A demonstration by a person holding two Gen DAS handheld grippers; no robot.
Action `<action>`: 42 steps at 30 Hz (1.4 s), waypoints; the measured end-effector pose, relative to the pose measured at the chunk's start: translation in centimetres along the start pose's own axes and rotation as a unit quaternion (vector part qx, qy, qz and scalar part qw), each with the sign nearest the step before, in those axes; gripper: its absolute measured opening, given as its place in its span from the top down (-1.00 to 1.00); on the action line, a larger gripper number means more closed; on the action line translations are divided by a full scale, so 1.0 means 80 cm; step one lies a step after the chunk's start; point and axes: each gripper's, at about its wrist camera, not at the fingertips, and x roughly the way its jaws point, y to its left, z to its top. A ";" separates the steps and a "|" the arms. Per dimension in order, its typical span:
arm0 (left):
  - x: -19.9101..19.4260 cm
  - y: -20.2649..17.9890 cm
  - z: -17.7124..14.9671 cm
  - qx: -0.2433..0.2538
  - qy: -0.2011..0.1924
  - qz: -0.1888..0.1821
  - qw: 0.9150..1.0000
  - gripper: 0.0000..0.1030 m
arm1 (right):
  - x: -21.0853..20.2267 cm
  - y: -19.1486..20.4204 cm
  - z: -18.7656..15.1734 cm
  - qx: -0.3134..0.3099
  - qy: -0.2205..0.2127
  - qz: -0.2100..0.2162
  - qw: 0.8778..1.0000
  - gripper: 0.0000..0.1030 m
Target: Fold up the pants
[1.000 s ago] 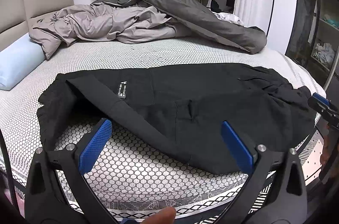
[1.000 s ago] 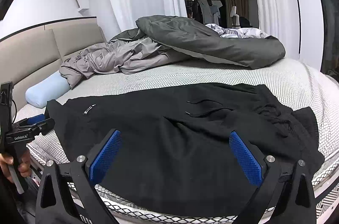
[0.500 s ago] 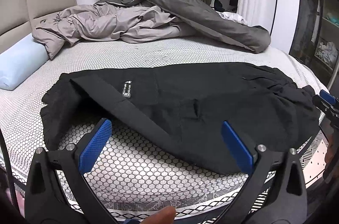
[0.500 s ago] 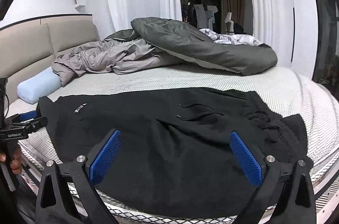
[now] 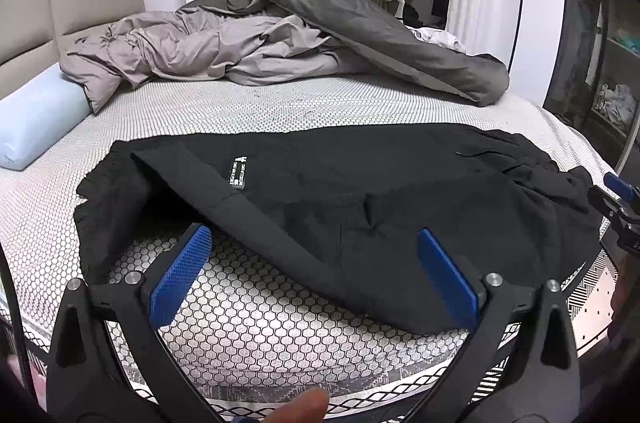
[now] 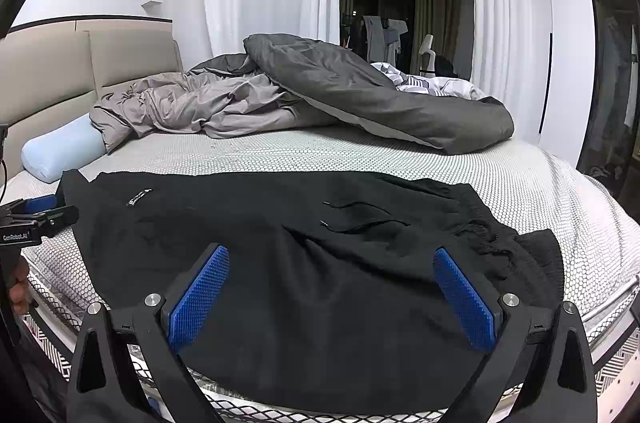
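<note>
Bedroom with a bed [image 5: 280, 111] carrying black pants [image 5: 360, 191] near its front edge.
Folding looks barely begun: the pants lie spread flat, one leg creased diagonally, drawstring loose. Left gripper [image 5: 314, 273] and right gripper [image 6: 332, 293] hover just above, jaws wide, holding nothing.

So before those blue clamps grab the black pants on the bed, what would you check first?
1. Left hand-held gripper open: ok.
2. Right hand-held gripper open: ok.
3. Black pants fully on the bed: ok.
4. Pants lying flat: not ok; one leg lies folded diagonally, and the fabric bunches at the waistband.
5. Duvets clear of pants: ok.
6. Drawstrings tucked in: not ok, loose on top.
</note>
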 end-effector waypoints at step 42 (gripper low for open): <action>-0.017 0.278 -0.063 -0.305 0.059 -0.027 0.950 -0.98 | 0.002 -0.081 -0.014 0.108 0.026 0.015 0.994 -1.00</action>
